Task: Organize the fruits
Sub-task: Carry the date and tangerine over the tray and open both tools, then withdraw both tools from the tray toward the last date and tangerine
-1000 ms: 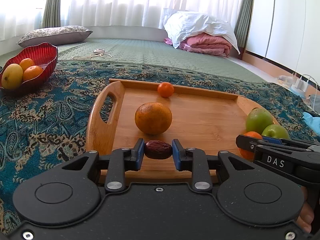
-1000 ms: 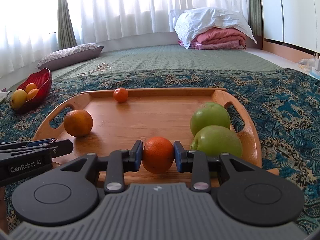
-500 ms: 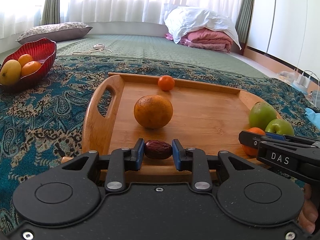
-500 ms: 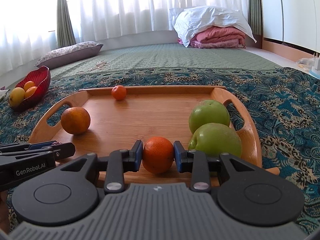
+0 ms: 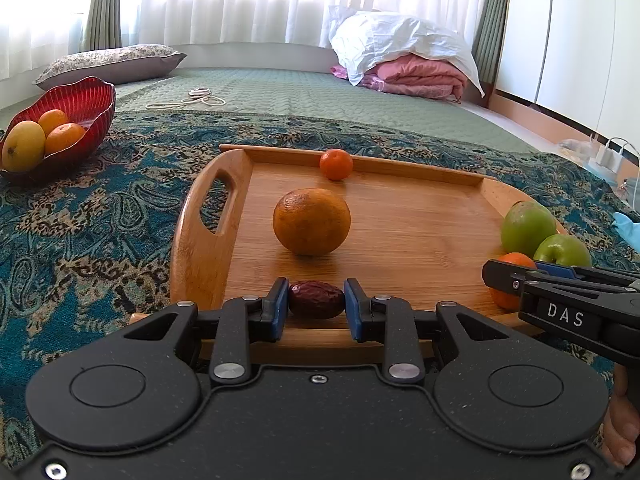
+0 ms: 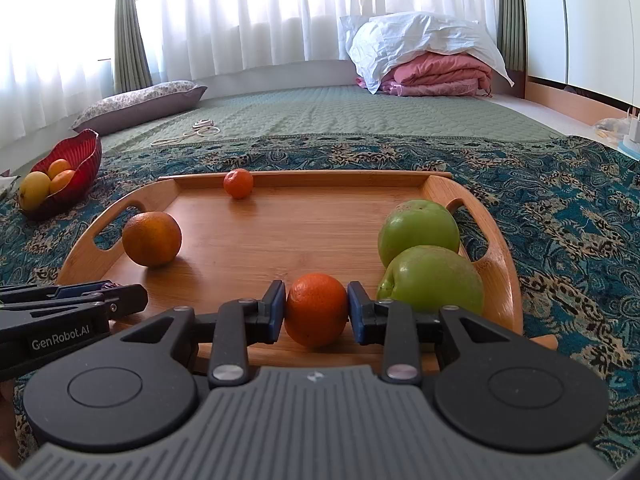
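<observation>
Dried date (image 5: 316,299) clamped between left gripper (image 5: 316,305) fingers; small orange (image 6: 316,309) squeezed between right gripper (image 6: 317,308) fingers.

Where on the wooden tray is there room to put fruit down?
The tray's middle is bare, between the big orange, the small tangerine and the green apples. The right side is crowded with apples.
</observation>
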